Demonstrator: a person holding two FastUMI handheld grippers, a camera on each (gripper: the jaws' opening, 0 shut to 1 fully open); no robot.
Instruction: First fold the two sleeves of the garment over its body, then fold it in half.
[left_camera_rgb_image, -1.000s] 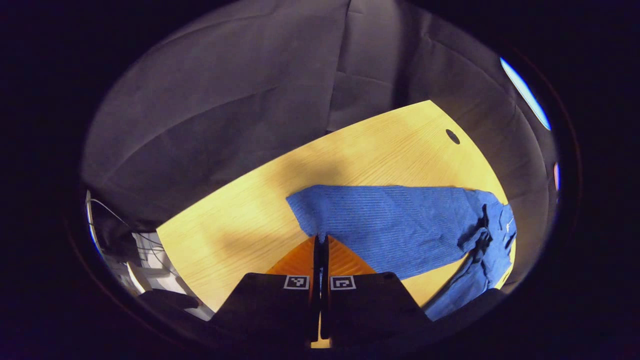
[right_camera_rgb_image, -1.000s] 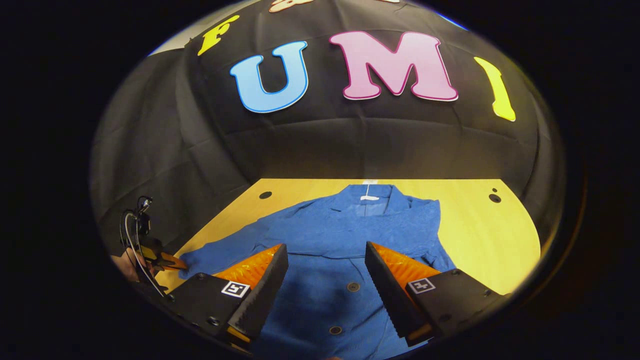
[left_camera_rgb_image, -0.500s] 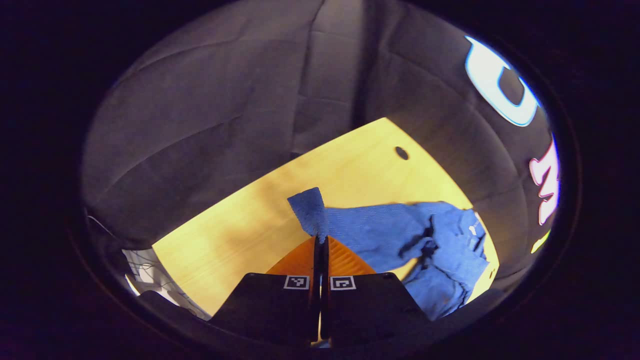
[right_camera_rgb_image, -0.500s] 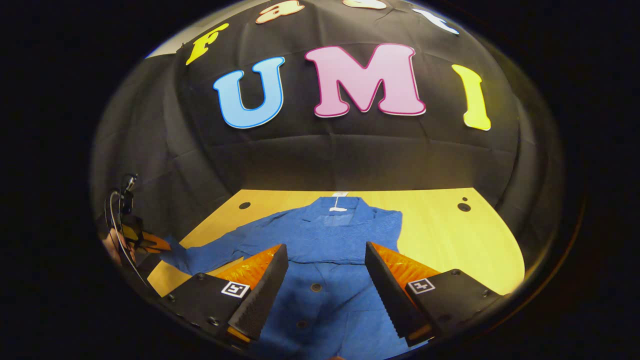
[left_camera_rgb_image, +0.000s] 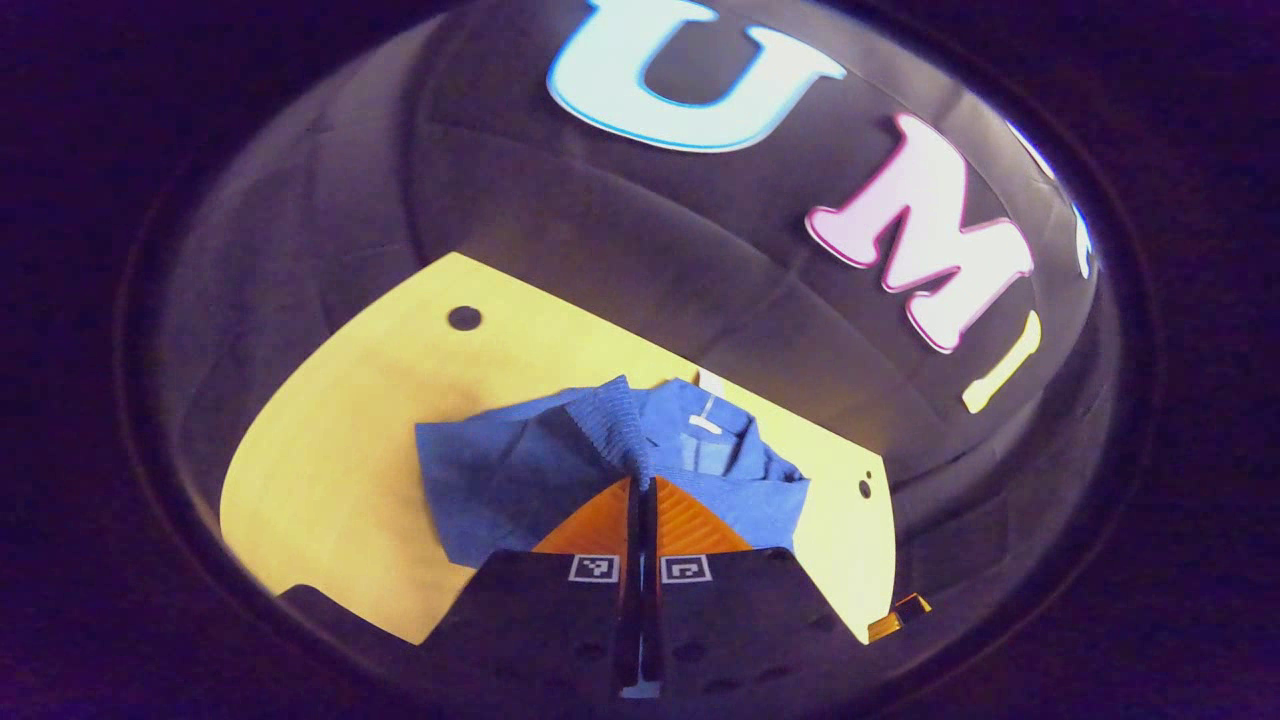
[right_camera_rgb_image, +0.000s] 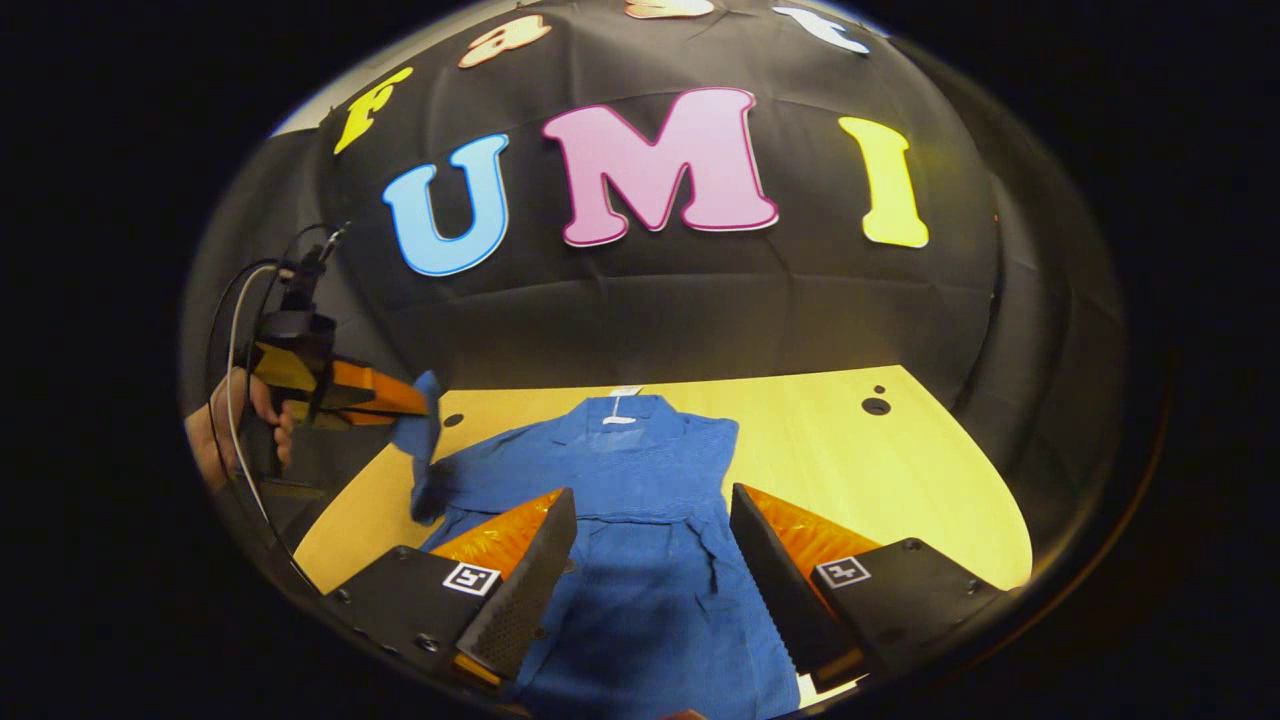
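A blue knit cardigan (right_camera_rgb_image: 640, 500) lay face up on the light wooden counter (right_camera_rgb_image: 850, 450), its collar toward the booth's black cloth wall and its buttoned front running toward the camera in the right gripper view. The left claw (left_camera_rgb_image: 641, 480) was clamped tight on the ribbed cuff of one sleeve (left_camera_rgb_image: 612, 415), holding it raised above the counter and over the garment's shoulder area, with the rest of that sleeve trailing down to the body. In the right gripper view the same claw (right_camera_rgb_image: 415, 400) appeared at the left, held by a hand (right_camera_rgb_image: 225, 430), the cuff hanging from its tip. The right claw (right_camera_rgb_image: 650, 540) hovered over the cardigan's front with its fingers (right_camera_rgb_image: 520, 590) spread wide apart, gripping nothing.
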